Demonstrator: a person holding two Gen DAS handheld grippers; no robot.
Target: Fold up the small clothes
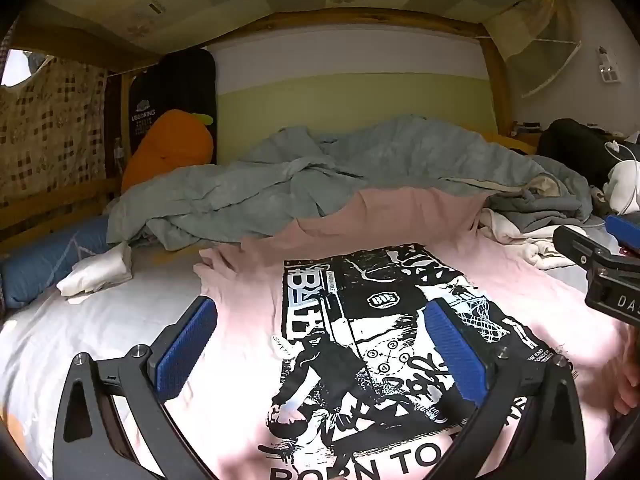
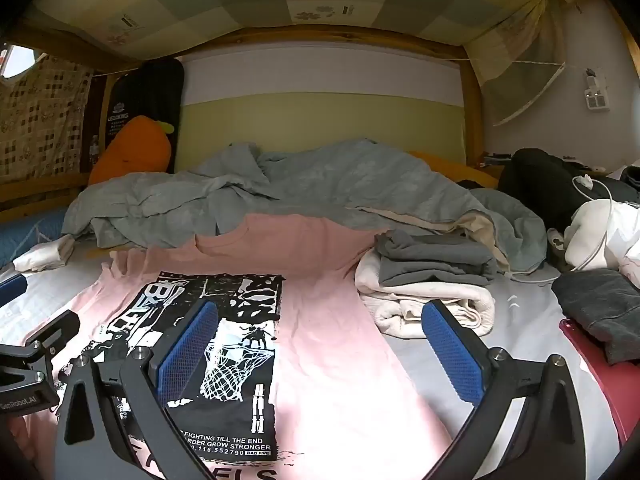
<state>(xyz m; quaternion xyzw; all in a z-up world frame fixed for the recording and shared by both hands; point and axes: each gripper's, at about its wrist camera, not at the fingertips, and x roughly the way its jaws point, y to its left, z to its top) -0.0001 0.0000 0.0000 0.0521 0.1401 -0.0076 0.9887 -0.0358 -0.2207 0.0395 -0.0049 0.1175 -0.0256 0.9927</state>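
Both tongs (image 1: pixel 320 344) (image 2: pixel 320 344) gape above pink T-shirt (image 1: pixel 248 392).

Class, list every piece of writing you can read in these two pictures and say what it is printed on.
"BORN TO": pink T-shirt, bottom of its print.
"FIGHTING TILL THE END", "GROW STRONGER", "BAD FIVE": same print.
"LEBOKING": black bag behind the carrot pillow.
"enRobot.AI": left gripper, cut off.
"DA": right gripper, cut off.
Smaller print lines: unreadable.

The pink T-shirt's (image 1: pixel 248 408) hem runs off the bottom edge.
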